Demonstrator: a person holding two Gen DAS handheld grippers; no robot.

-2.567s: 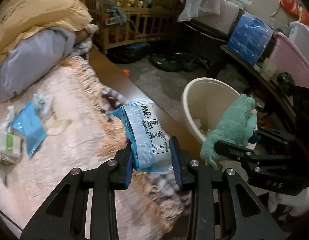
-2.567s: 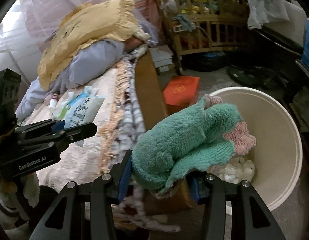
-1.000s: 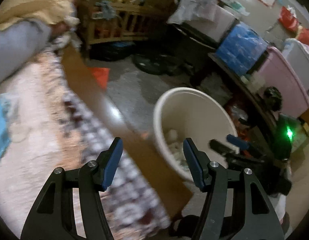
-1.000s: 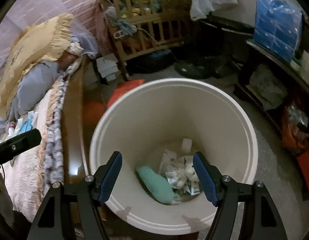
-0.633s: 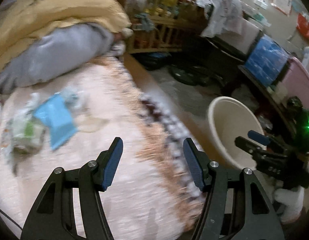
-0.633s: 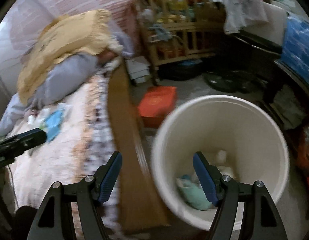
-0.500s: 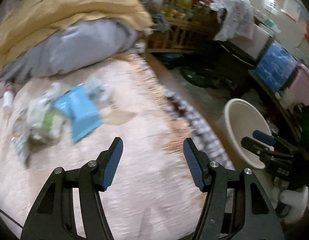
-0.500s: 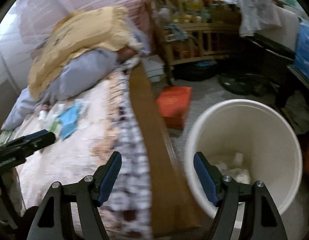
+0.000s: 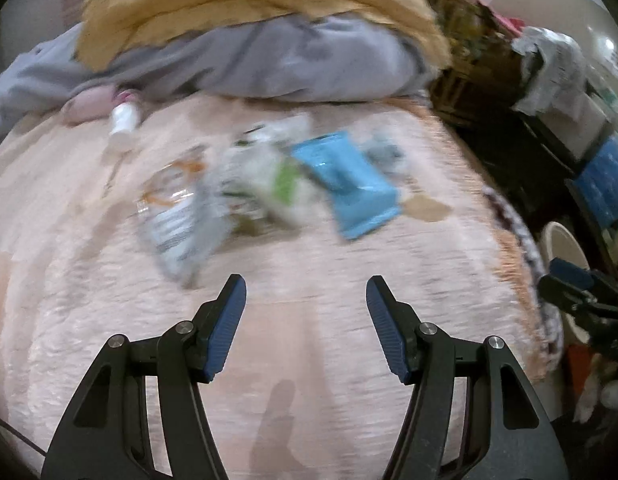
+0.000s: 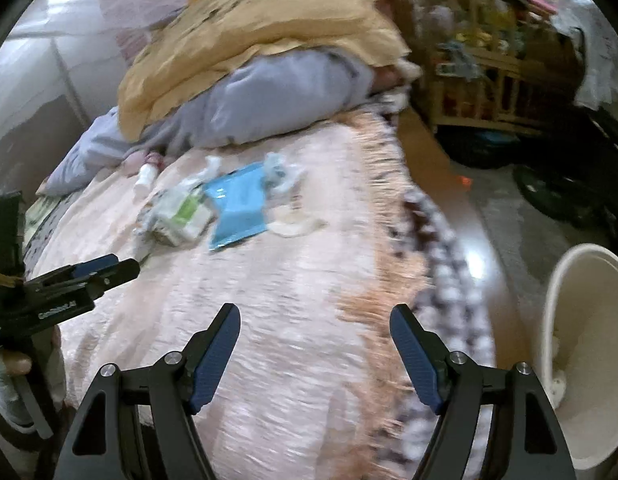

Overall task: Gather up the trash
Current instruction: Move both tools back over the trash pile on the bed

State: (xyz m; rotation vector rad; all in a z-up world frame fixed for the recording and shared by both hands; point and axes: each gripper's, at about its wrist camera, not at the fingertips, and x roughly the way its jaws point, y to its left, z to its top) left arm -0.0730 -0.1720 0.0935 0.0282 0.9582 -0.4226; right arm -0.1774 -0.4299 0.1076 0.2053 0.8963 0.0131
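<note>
Hovering low over the nubby pink blanket (image 9: 309, 320), the left gripper (image 9: 305, 284) and right gripper (image 10: 315, 314) are both gaping wide and empty, while farther off the glossy blue wrapper (image 9: 349, 184) is lying flat among crinkled packets (image 9: 265, 184), the cream bin (image 10: 581, 344) standing beside the bed.

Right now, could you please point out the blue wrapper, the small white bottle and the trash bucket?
blue wrapper (image 9: 351, 182): left wrist view, middle of its flat face.
small white bottle (image 9: 124, 120): left wrist view, on its body.
trash bucket (image 10: 589, 344): right wrist view, bare inner wall.
</note>
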